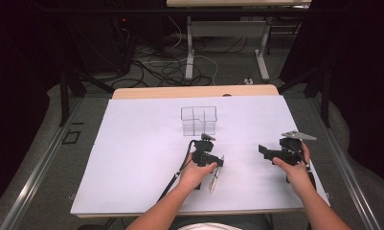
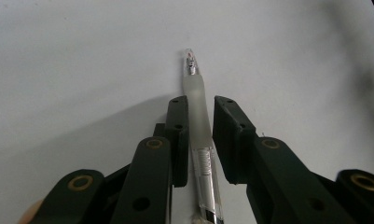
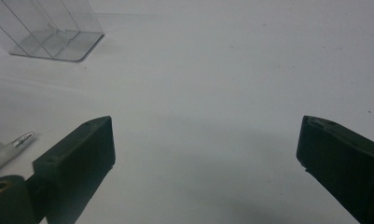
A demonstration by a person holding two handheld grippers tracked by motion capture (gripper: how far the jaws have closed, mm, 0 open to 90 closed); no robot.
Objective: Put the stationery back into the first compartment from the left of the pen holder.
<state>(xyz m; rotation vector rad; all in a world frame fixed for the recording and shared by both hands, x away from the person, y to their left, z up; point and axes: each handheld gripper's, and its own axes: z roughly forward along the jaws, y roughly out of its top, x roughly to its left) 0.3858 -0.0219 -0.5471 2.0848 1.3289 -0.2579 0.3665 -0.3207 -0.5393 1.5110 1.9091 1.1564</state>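
Pen (image 2: 197, 112) work, we judge, is at its start: on the white table (image 1: 132, 158) the clear organizer (image 1: 199, 120) stands empty toward the far edge. Our right gripper (image 1: 268, 152) gapes wide, empty. Our left gripper (image 2: 201, 140) brackets the pen near the front edge, one jaw touching, not clamped; its long axis runs front-to-back, tip nearest us.

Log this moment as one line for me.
left tongs: around pen, gap on one side | right tongs: open, holding nothing | clear box: upright, beyond pen | table: white
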